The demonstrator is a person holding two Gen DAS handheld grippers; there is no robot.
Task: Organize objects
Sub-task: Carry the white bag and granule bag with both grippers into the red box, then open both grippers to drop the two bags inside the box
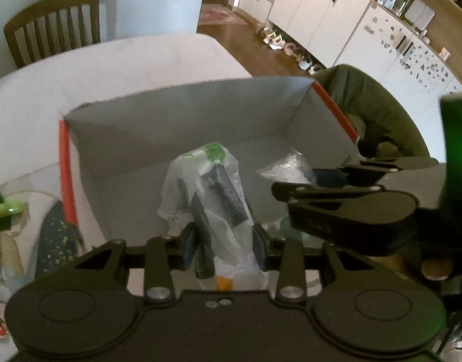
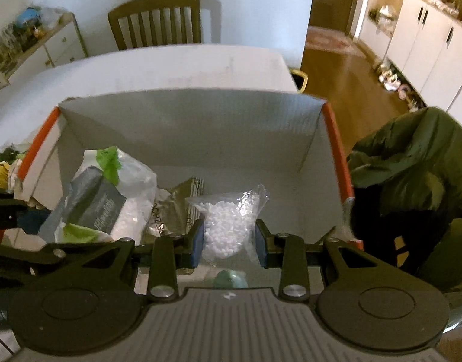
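Observation:
An open white cardboard box (image 1: 176, 111) (image 2: 188, 120) with orange edges stands on the white table. My left gripper (image 1: 225, 249) is shut on a clear plastic bag with dark grey packets and a green print (image 1: 213, 193) (image 2: 101, 199), held over the box's near left part. My right gripper (image 2: 229, 241) is shut on a small clear bag of white pellets (image 2: 228, 226) (image 1: 287, 169), held over the box's near middle. A flat olive and white packet (image 2: 178, 202) lies on the box floor between the two bags.
A wooden chair (image 2: 155, 21) stands at the table's far side. Green and patterned items (image 1: 7, 211) lie on the table left of the box. A dark green jacket (image 2: 412, 166) hangs over a seat to the right. White cabinets (image 1: 321, 15) line the far wall.

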